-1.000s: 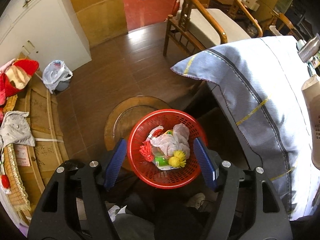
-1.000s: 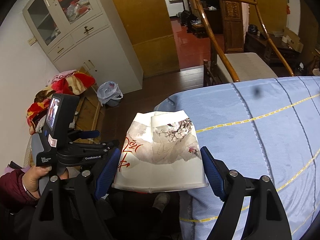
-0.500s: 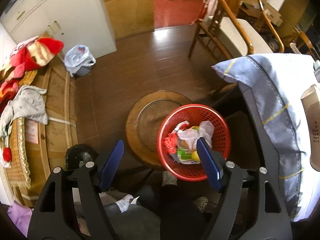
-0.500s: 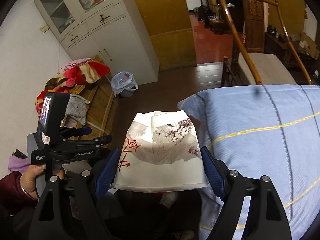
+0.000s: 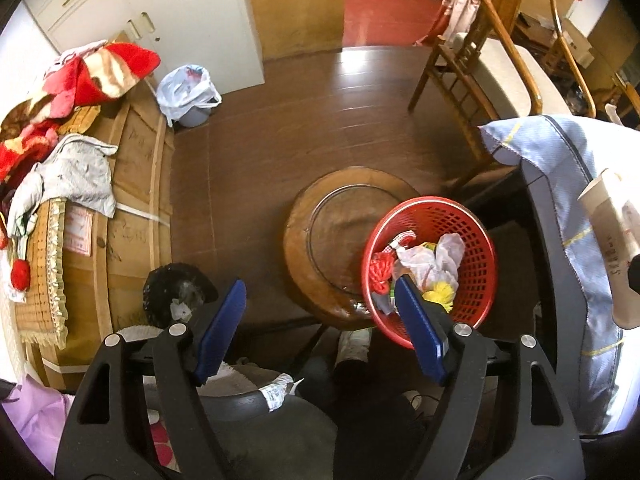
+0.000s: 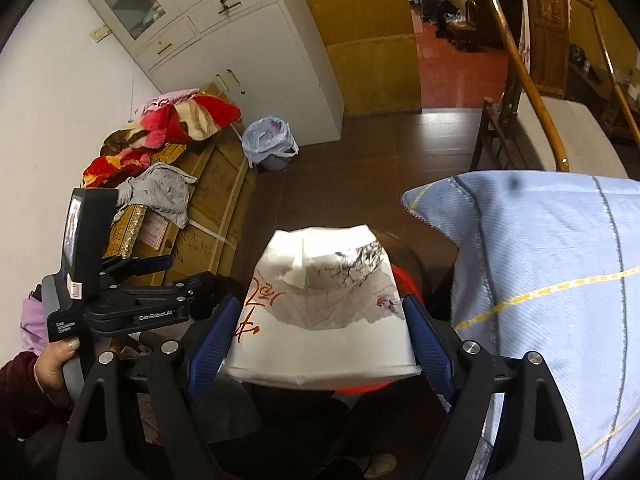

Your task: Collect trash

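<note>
Right hand-held gripper (image 6: pixel 320 344): we clamp a crumpled white printed paper container (image 6: pixel 320 320)
Left hand-held gripper (image 5: pixel 320 332): we hold it apart, empty
Red plastic mesh basket (image 5: pixel 476 248): on a round wooden stool (image 5: pixel 328 236), trash inside

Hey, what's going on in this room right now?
A person is collecting trash with two grippers. The right hand-held gripper is shut on a crumpled white paper container with red writing, held over the red plastic mesh basket. That basket sits on a round wooden stool and already holds wrappers. The left hand-held gripper is open and empty.

White paper box (image 6: pixel 320 320) between right tool (image 6: pixel 320 330) pads
</note>
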A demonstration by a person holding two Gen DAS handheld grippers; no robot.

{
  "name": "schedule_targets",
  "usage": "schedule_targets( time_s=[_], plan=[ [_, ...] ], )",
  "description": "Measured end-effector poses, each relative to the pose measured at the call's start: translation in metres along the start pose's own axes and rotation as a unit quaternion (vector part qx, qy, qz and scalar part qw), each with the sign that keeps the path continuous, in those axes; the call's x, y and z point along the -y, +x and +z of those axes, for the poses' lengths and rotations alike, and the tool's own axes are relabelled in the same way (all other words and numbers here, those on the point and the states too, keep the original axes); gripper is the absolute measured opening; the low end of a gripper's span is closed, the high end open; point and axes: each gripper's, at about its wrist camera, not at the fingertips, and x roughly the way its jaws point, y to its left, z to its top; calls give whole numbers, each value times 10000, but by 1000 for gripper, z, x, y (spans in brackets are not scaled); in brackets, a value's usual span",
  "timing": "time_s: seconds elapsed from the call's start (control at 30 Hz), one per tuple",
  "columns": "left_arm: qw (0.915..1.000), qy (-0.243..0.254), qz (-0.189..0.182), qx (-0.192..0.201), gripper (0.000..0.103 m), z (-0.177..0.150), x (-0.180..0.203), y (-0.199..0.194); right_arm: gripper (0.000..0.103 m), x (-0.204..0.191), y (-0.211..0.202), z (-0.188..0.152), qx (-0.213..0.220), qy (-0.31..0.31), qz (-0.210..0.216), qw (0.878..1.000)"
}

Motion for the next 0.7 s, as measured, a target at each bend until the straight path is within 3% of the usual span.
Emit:
schedule_targets(
  time_s=[0.3, 0.7],
  plan=[
    [10000, 65, -45, -10, 75, 4, 2, 2, 82, 9, 4, 2, -67, 218, -29, 9997],
    [9987, 446, -120, 217, 75, 9, 35, -15, 82, 14, -23, -14, 77, 203, -241, 9995]
  ],
)
